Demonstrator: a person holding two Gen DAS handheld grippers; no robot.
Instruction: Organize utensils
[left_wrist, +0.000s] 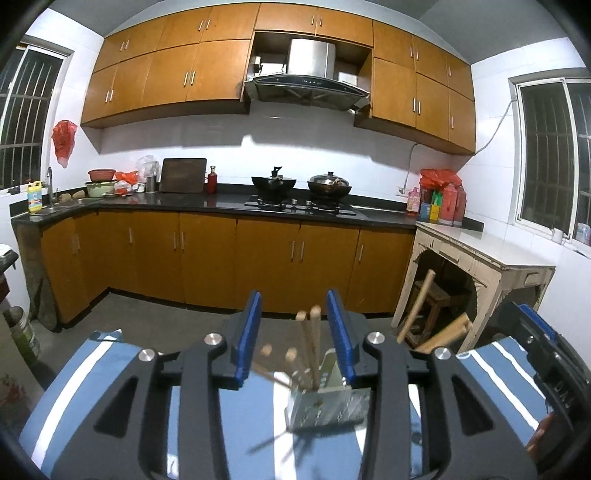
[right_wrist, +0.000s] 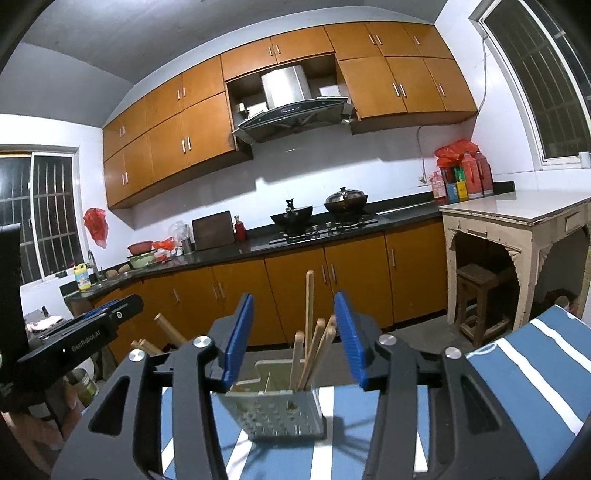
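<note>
A perforated metal utensil holder (right_wrist: 275, 413) stood on a blue-and-white striped tablecloth (right_wrist: 535, 373), and a bunch of wooden chopsticks (right_wrist: 312, 350) stood upright or leaning inside it, their tops splayed apart. In the left wrist view the same holder (left_wrist: 325, 406) showed the chopsticks (left_wrist: 308, 343) fanned out, some blurred. Neither view showed a loose utensil lying on the cloth near the holder, so the gathering looked largely done; whether anything was left elsewhere on the table could not be told, since the gripper bodies covered much of the near part.

The right gripper (right_wrist: 295, 339) had its blue-padded jaws parted with nothing pressed between them; the chopsticks stood beyond the tips, apart from the pads. The left gripper (left_wrist: 295, 332) was likewise released, its pads clear of the sticks seen between them. Both grippers pointed at the holder from the near side of the table. What remained, by judgement, was at most tidying the splayed sticks.
</note>
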